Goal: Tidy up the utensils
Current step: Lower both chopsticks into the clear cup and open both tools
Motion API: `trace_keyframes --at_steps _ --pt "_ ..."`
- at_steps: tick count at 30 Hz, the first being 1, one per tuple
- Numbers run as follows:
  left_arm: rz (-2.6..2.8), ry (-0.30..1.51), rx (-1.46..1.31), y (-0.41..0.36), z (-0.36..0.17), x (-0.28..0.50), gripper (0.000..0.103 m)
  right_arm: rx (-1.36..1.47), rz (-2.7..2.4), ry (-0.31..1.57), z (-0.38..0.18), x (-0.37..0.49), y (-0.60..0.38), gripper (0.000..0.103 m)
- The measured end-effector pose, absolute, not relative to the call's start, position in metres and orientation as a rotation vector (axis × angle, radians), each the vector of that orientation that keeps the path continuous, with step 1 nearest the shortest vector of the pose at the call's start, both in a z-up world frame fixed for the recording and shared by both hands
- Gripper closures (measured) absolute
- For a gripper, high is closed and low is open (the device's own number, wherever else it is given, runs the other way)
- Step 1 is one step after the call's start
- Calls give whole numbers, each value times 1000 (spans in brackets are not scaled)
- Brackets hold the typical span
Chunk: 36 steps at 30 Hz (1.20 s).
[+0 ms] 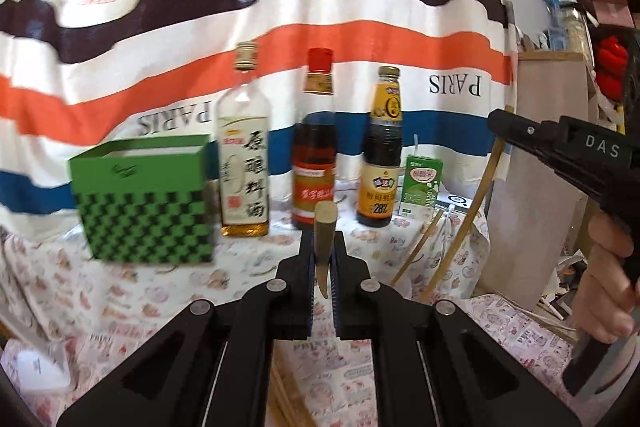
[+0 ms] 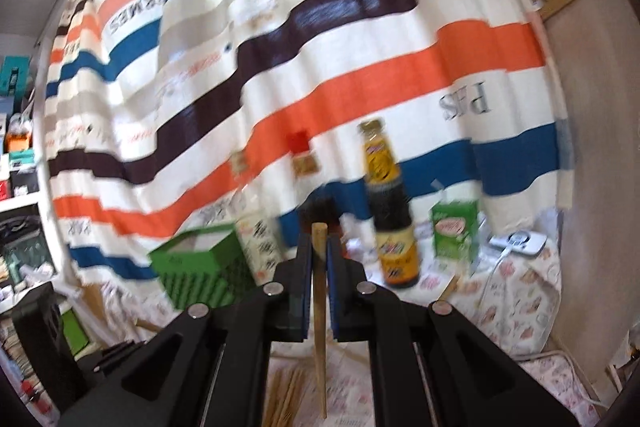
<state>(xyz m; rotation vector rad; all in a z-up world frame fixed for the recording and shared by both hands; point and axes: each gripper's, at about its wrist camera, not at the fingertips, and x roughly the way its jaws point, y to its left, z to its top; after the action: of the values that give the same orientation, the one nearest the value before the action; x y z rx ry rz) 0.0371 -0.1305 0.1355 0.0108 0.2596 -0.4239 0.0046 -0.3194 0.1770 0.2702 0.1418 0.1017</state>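
Striped curtain (image 1: 320, 7) behind table (image 1: 140, 291). Left hand-held gripper (image 1: 323, 251) clamps one chopstick (image 1: 324, 227). Right hand-held gripper (image 2: 319, 259) clamps another chopstick (image 2: 319, 307).

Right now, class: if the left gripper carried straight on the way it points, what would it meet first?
Probably the red-capped sauce bottle, which stands just behind the chopstick held in the left gripper. Depth is unclear in the fisheye view.
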Motion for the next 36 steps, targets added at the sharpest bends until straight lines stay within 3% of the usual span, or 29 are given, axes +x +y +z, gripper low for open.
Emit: trace_keyframes --at_steps 7,11,20,33,34,36 --pt "-490 286 15 -154 141 61 97 317 -26 19 155 22 -356 97" --pt "-500 265 4 -154 147 63 97 388 -20 53 145 37 -373 97" --pt "-545 271 -92 -150 156 79 97 383 -33 302 117 84 -374 97" --pt "-474 417 -100 -165 105 124 96 472 15 536 88 116 -383 95" --pt "-473 421 -104 -166 104 126 96 470 8 549 87 117 -383 93" --pt "-471 421 -97 -169 104 128 96 466 -4 584 87 119 -383 68"
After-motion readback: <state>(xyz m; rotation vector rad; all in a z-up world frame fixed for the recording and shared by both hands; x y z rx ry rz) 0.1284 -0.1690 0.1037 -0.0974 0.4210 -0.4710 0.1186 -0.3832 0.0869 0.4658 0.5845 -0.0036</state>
